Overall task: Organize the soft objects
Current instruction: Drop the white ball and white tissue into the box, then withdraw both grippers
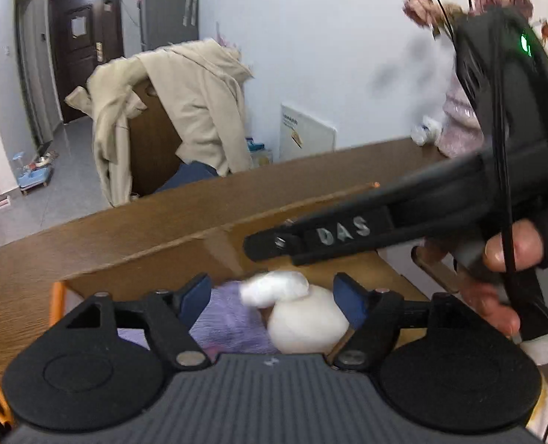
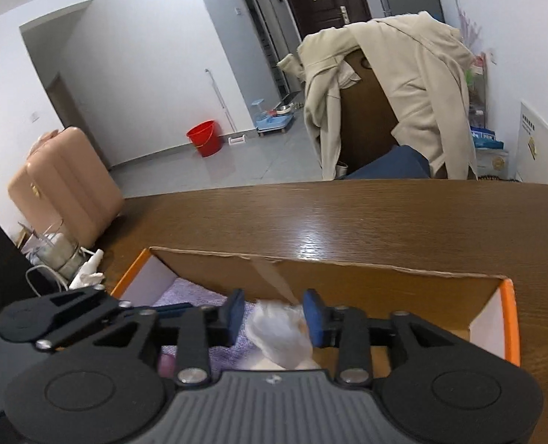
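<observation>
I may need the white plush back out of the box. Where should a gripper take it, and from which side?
Probably by the narrow raised end of the white plush, coming from above through the open top of the box; its round body looks too wide for an easy pinch, and the box walls block the sides.

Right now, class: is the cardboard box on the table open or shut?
Open. The cardboard box has no lid on, so the purple cloth and white soft object inside show.
</observation>
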